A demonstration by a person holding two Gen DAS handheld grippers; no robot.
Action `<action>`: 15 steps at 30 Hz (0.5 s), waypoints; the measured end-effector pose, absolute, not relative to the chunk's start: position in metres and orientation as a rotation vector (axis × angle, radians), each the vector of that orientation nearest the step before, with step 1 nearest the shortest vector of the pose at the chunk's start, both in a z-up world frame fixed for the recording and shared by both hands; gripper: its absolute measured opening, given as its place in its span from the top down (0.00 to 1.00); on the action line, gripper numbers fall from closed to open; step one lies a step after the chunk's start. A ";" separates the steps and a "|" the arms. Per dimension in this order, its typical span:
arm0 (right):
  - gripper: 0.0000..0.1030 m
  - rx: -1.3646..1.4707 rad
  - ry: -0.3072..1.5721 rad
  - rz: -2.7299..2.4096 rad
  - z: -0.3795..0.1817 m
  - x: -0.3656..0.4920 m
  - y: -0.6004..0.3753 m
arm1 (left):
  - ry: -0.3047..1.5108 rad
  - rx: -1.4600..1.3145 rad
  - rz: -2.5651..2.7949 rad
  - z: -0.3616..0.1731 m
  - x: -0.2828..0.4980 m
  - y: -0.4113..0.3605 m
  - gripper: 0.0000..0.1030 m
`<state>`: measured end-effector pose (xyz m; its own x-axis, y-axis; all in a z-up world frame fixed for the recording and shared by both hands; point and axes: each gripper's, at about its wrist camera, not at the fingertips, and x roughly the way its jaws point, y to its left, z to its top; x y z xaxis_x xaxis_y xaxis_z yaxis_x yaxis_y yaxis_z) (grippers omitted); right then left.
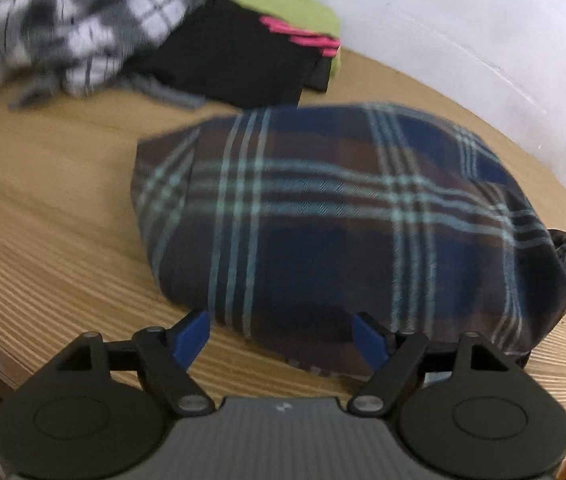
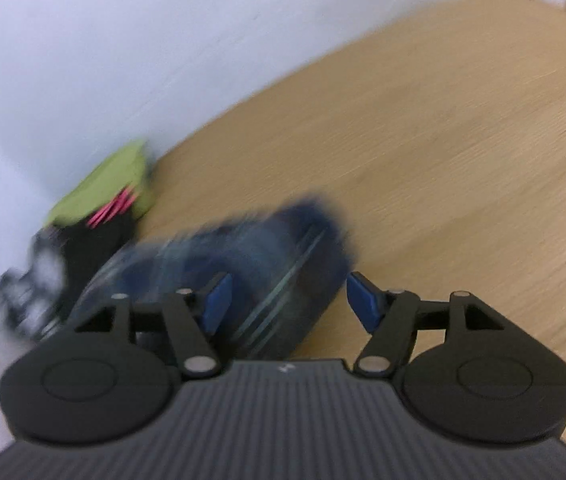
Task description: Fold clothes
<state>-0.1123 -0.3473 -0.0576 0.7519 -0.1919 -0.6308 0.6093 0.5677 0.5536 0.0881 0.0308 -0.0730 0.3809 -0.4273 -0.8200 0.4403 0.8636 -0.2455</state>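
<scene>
Hovering at the near edge of the folded plaid shirt [image 1: 335, 216] on the wooden table [image 1: 43, 220], your left gripper [image 1: 283, 336] is spread wide and empty, likely ready to lift it toward the clothes pile [image 1: 211, 44]; your right gripper [image 2: 287, 304], equally wide, holds nothing.

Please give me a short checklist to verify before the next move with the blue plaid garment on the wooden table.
1. Left gripper open, holding nothing: ok.
2. Right gripper open, holding nothing: ok.
3. Blue plaid garment lies as a folded bundle on the table: ok.
4. Its near edge lies between the left fingers: ok.
5. Black garment apart from the plaid one: ok.
6. Right view sharp enough to aim: not ok, blurred.
</scene>
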 end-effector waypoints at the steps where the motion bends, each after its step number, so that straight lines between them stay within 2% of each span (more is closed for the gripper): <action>1: 0.35 0.883 0.568 -0.456 -0.061 -0.108 -0.339 | 1.062 -0.007 -0.559 -0.079 0.092 0.033 0.22; 8: 0.35 1.067 0.604 -0.455 -0.098 -0.074 -0.320 | 1.090 -0.044 -0.605 -0.094 0.101 0.043 0.21; 15: 0.35 1.081 0.571 -0.488 -0.099 -0.066 -0.322 | 1.082 -0.074 -0.578 -0.090 0.105 0.068 0.18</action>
<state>-0.0658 -0.3216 -0.0992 0.7563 -0.0919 -0.6478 0.6253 0.3925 0.6745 0.1048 0.0676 -0.0899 0.3373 -0.4783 -0.8108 0.4079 0.8505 -0.3321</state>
